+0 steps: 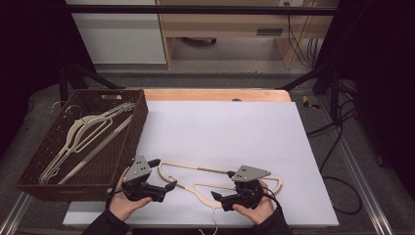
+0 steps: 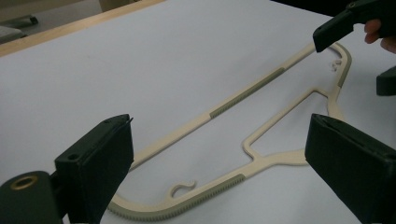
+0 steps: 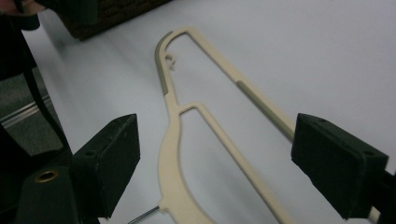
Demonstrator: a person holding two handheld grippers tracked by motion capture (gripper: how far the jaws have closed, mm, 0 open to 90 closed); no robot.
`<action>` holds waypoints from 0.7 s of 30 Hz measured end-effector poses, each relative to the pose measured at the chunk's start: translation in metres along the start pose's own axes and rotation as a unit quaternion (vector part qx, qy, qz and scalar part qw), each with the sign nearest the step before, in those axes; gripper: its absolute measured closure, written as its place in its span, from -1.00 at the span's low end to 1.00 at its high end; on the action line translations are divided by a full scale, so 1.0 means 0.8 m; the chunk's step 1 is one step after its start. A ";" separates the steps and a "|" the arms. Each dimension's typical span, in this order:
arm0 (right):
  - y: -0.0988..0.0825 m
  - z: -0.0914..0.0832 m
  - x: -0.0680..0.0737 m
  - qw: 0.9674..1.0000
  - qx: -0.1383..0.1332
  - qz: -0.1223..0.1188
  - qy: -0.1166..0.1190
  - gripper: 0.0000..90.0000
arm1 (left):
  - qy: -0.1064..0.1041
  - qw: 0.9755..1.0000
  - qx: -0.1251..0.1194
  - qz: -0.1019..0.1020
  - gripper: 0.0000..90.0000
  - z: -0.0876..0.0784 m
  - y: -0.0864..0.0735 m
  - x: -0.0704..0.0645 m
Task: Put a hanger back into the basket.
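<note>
One white sheet (image 1: 225, 127) is spread over the table (image 1: 215, 94), and a brown basket (image 1: 134, 134) is set at its left edge, with several pale hangers (image 1: 88, 134) piled inside. Near the front of the sheet a single cream hanger (image 1: 195, 177) is laid flat, its wire hook (image 1: 214, 215) pointed toward the person. The left gripper (image 1: 164, 188) is held at the hanger's left end, jaws wide, nothing pinched between them. The right gripper (image 1: 220, 199) is held over the middle and neck of the hanger, jaws spread to either side; contact seems absent, though the pads are partly blurred.
</note>
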State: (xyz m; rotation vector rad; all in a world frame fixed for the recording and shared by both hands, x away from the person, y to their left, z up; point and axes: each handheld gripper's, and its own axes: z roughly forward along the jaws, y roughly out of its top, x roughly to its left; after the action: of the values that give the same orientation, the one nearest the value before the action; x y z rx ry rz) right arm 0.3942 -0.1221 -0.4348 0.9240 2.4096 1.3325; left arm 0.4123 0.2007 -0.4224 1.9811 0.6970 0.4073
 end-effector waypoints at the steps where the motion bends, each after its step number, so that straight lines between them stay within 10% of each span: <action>1: -0.001 0.004 0.003 1.000 0.006 -0.001 0.002 -0.61 | 0.001 1.000 0.002 0.003 -0.83 0.001 -0.001 0.000; 21: -0.022 0.064 0.036 0.992 0.119 -0.041 0.026 0.43 | -0.005 1.000 0.020 0.000 -0.85 0.009 -0.007 0.000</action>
State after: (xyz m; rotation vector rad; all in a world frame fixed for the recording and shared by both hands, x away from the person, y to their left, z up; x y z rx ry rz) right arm 0.3896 -0.0766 -0.4749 0.8436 2.6589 1.0688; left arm 0.4144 0.1979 -0.4307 2.0189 0.7030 0.3852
